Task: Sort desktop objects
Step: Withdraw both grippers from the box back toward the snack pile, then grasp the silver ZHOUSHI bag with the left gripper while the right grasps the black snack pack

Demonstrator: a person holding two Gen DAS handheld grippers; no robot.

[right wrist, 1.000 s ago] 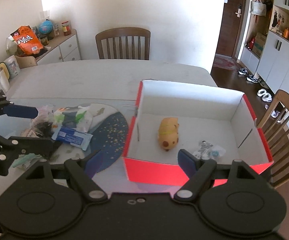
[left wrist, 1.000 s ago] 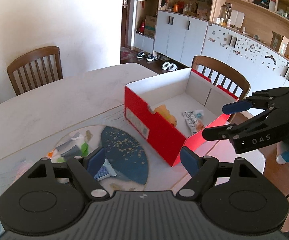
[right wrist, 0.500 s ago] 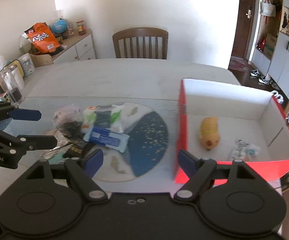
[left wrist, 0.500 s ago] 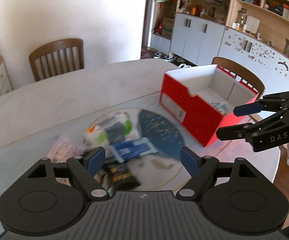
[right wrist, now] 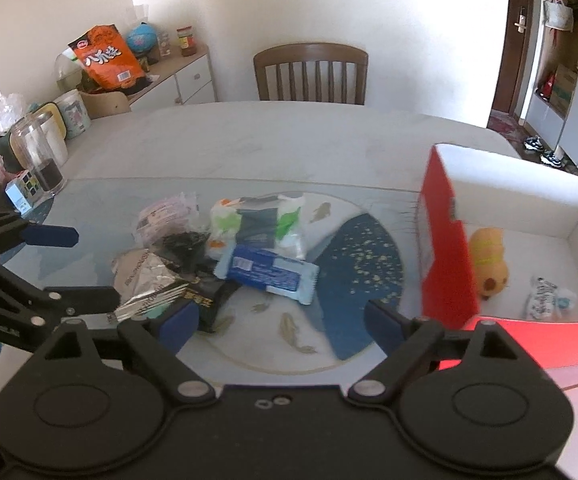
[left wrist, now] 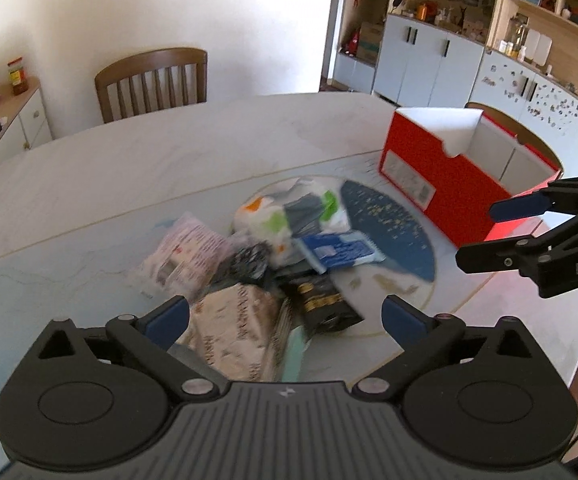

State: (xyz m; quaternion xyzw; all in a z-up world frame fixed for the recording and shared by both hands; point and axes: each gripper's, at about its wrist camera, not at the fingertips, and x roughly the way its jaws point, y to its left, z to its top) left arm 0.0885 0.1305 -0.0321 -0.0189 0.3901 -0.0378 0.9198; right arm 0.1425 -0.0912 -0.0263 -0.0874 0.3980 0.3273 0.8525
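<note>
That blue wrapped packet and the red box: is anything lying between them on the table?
In the right wrist view, only the table mat's dark blue speckled patch separates the blue packet from the red box; no loose item lies there.

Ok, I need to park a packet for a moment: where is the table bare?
The far table between the chair and the packet pile is bare. So is the blue mat patch between pile and red box. The pile is crowded; the box holds two toys.
</note>
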